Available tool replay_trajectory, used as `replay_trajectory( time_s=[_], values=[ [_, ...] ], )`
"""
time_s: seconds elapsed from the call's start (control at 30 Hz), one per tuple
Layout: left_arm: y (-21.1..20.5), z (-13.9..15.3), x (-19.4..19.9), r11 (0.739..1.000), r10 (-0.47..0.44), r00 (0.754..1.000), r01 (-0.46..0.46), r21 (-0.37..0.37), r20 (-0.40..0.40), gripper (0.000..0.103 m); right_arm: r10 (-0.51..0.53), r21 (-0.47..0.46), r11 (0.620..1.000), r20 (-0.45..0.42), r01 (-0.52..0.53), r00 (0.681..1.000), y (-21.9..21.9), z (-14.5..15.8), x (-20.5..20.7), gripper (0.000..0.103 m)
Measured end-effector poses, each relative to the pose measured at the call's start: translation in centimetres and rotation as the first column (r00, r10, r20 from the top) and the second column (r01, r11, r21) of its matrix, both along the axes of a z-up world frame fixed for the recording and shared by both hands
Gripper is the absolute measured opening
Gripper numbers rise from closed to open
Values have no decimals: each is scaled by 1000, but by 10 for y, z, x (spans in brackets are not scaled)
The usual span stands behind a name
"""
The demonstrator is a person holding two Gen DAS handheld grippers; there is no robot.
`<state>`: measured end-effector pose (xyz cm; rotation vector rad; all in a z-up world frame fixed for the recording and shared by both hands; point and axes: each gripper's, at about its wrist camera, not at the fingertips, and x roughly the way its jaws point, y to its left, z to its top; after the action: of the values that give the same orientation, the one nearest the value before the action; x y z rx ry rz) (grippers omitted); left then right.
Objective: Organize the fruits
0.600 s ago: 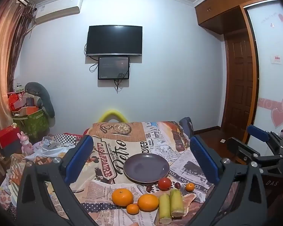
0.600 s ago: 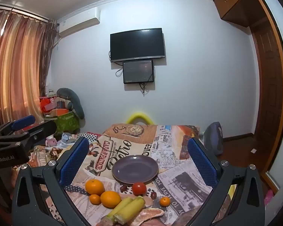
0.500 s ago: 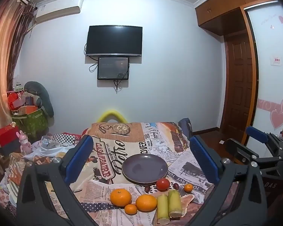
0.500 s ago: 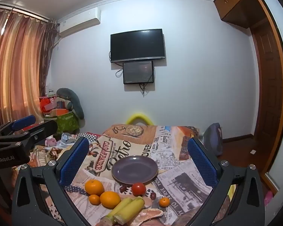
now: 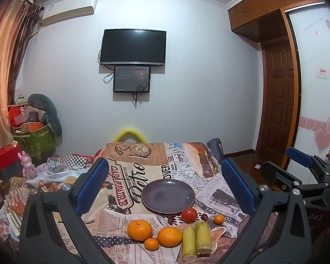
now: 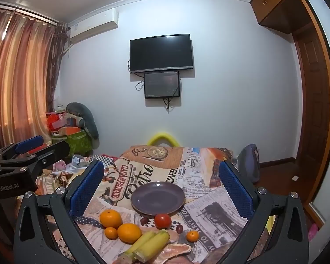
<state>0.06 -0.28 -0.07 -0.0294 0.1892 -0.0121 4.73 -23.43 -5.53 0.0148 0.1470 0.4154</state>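
Note:
An empty purple plate [image 5: 167, 195] [image 6: 157, 198] sits mid-table on a newspaper-print cloth. In front of it lie two large oranges [image 5: 140, 230] [image 5: 169, 236], two small mandarins [image 5: 151, 243] [image 5: 218, 219], a red tomato [image 5: 189, 215] [image 6: 162, 220], dark dates [image 5: 204, 216] and two yellow-green cane pieces [image 5: 196, 239] [image 6: 150, 243] beside a peel [image 6: 176, 249]. My left gripper [image 5: 165, 189] and right gripper [image 6: 159, 188] are both open and empty, held above and short of the fruit.
The table [image 5: 129, 154] ends at a yellow chair back [image 5: 129, 133] by the far wall. Clutter, boxes and a plush toy [image 5: 28, 167] lie at the left. A dark bag [image 6: 249, 160] and a wooden door [image 5: 277, 101] are at the right.
Both views have shifted very slightly; the fruit and plate lie as before and both grippers stay open.

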Motion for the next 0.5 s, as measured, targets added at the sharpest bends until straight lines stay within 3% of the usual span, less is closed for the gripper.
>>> replay_trajectory(
  time_s=[0.5],
  values=[
    [2, -3, 0, 1000, 7, 1000, -7, -11, 2, 103, -4, 6, 1000, -9, 4, 1000, 0, -2, -1, 103]
  ],
)
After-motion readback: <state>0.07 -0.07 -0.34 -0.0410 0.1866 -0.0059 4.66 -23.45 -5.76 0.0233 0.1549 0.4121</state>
